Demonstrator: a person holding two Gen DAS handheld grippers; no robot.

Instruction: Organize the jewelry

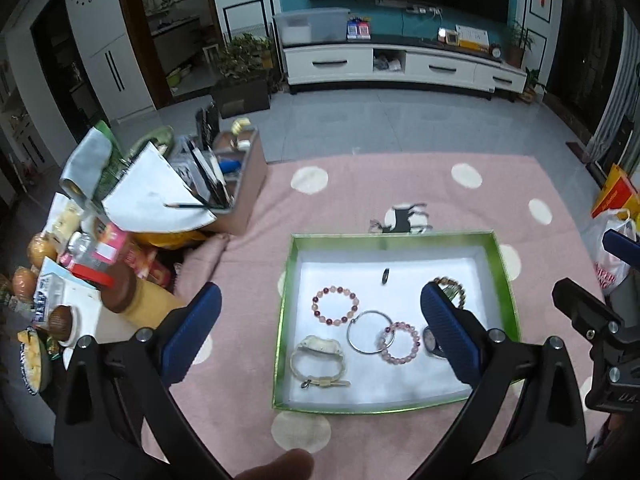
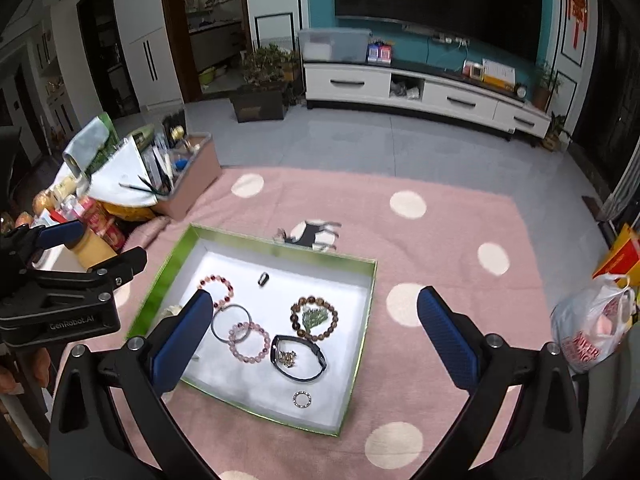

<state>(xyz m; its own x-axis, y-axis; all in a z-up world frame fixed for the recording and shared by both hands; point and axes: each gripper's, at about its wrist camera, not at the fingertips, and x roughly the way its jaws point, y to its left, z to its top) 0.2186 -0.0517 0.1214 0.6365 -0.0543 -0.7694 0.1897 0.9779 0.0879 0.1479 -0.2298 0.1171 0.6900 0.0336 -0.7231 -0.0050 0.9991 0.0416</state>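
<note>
A green-rimmed box [image 1: 285,292] [image 2: 160,276] with a white floor lies on the pink dotted cloth [image 1: 340,196]. In it lie a red-and-pink bead bracelet [image 1: 335,305] [image 2: 218,289], a silver bangle [image 1: 370,332] [image 2: 231,323], a pink bead bracelet [image 1: 400,342] [image 2: 250,342], a cream watch [image 1: 318,358], a brown bead bracelet [image 2: 314,317], a black band [image 2: 298,358], a small ring [image 2: 303,399] and a dark ring [image 1: 385,276] [image 2: 263,279]. My left gripper [image 1: 320,304] hangs open above the box, empty. My right gripper [image 2: 316,308] is open and empty above the box's right part.
A cluttered pile of food packets, papers and a brown organizer box [image 1: 240,176] [image 2: 192,184] crowds the left side. A plastic bag [image 2: 592,332] and an orange box [image 2: 620,256] lie at the right edge. A white TV cabinet [image 1: 400,66] stands beyond the grey floor.
</note>
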